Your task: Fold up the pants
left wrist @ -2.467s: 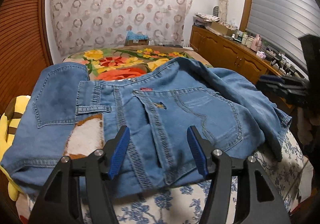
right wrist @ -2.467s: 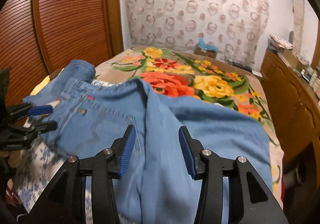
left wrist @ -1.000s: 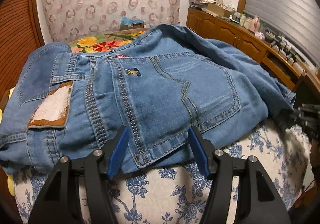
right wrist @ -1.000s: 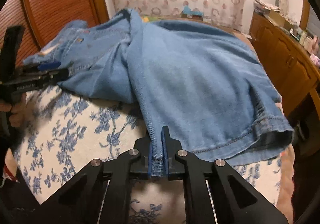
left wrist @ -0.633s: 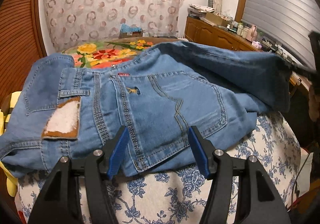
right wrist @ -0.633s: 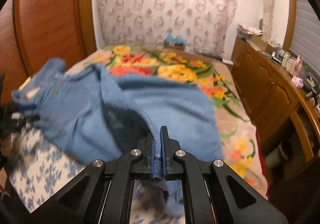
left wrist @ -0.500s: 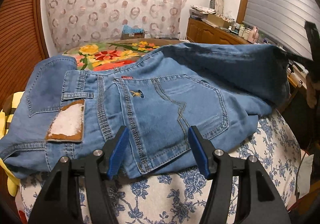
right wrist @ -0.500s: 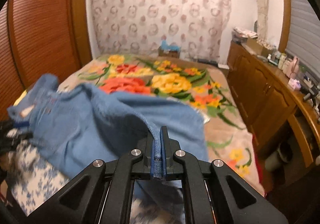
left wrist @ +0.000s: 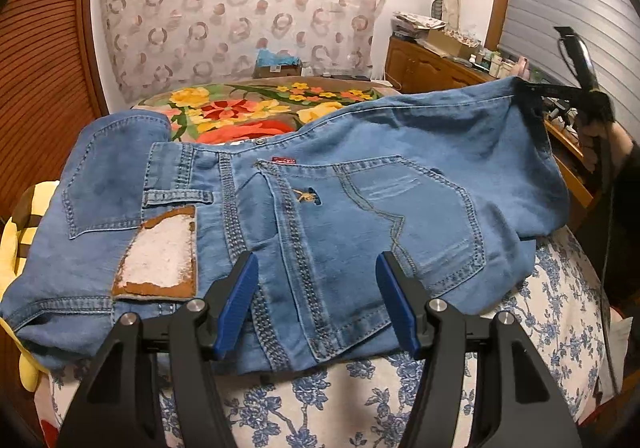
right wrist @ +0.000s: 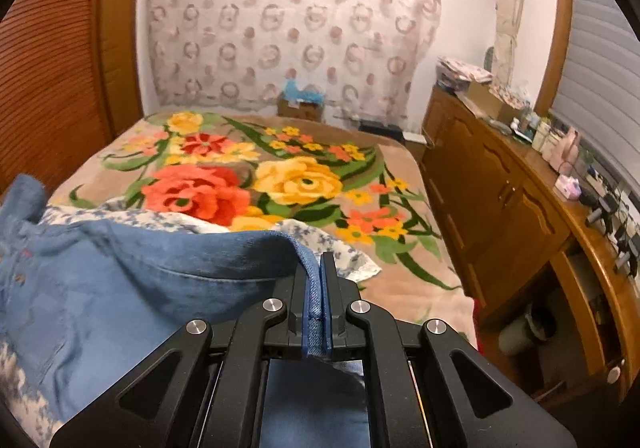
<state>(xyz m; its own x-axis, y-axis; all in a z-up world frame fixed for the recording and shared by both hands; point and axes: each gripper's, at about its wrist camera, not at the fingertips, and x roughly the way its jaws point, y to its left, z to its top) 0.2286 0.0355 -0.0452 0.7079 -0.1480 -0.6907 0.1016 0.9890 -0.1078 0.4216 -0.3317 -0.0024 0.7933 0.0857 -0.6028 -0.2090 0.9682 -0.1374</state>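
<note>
Your right claw (right wrist: 319, 312) is clamped on one hemmed edge of the pants (right wrist: 120, 288); a strip of blue denim shows pinched between its two blue pads. From that grip the fabric runs away to the left as a raised fold, clear of the bed below it. In the left wrist view the same claw (left wrist: 532, 95) appears at the far right, holding that edge up at the upper right corner of the garment, with one hand (left wrist: 596, 135) on its handle.

Your left claw (left wrist: 316, 296) stands apart, its two blue pads spread over the seat of the pants (left wrist: 320, 207) with nothing pressed between them. Whether the pads touch the denim you cannot tell from this view.

One pair of pants is present. It lies seat-up on the blue-flowered white cover (left wrist: 400, 400) at the near end of the bed. Counted on the seat: two back pockets, one red tab (left wrist: 283, 160) at the waistband, one worn white-and-brown patch (left wrist: 160, 252).

Beyond the pants lies one floral blanket (right wrist: 280, 175) in orange, yellow and green. One yellow item (left wrist: 20, 232) shows at the left edge. One wooden cabinet (right wrist: 500, 199) runs along the right wall, its top cluttered. One patterned curtain (right wrist: 288, 15) covers the far wall.
</note>
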